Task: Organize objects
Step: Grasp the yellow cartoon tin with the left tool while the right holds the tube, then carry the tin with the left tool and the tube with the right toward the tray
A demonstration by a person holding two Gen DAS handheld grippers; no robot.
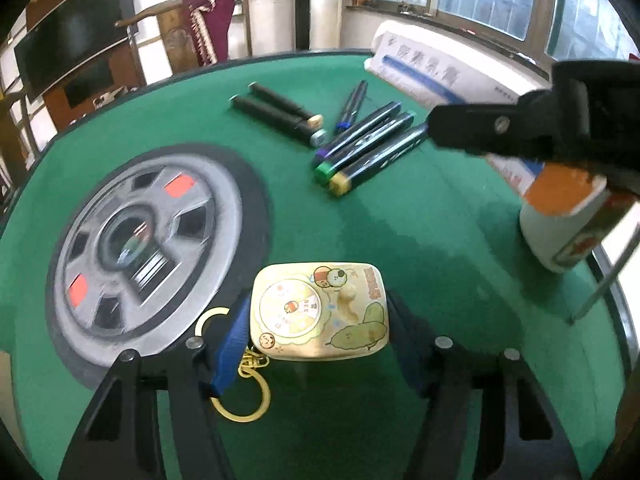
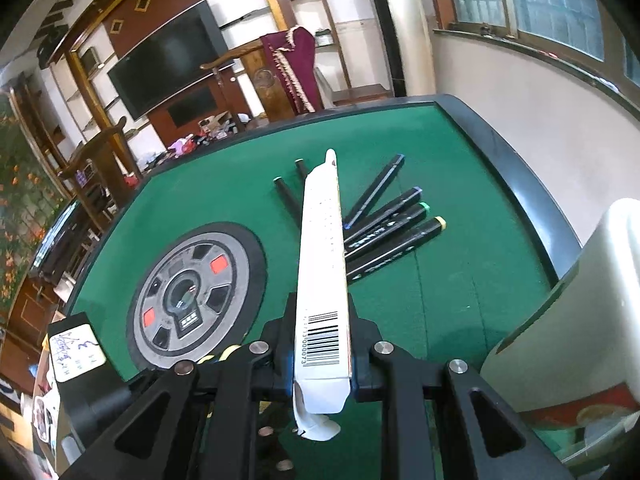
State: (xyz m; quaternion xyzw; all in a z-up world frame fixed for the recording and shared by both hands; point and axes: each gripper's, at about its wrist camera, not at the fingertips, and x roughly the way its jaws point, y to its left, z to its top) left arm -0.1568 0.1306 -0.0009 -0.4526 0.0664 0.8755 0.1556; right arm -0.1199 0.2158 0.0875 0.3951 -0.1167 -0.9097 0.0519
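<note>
A small cream tin point(image 1: 320, 312) with cartoon pictures sits between the fingers of my left gripper point(image 1: 320, 322), just over the green felt table point(image 1: 420, 248). Both pads touch its sides, so the gripper is shut on it. A gold keyring point(image 1: 244, 396) hangs from the tin's near left corner. My right gripper point(image 2: 324, 332) is shut on a long white carton point(image 2: 322, 248) with a barcode, which points away over the table. In the left wrist view, that carton point(image 1: 560, 216) and the right gripper point(image 1: 532, 160) show at the right. Several black markers point(image 1: 360, 148) lie fanned on the felt.
A grey round dial point(image 1: 148, 240) is set into the table's centre. A white printed package point(image 1: 420, 72) lies at the far edge. A large white container point(image 2: 580, 300) stands close on the right. The table's raised black rim point(image 2: 512, 160) runs along the far side.
</note>
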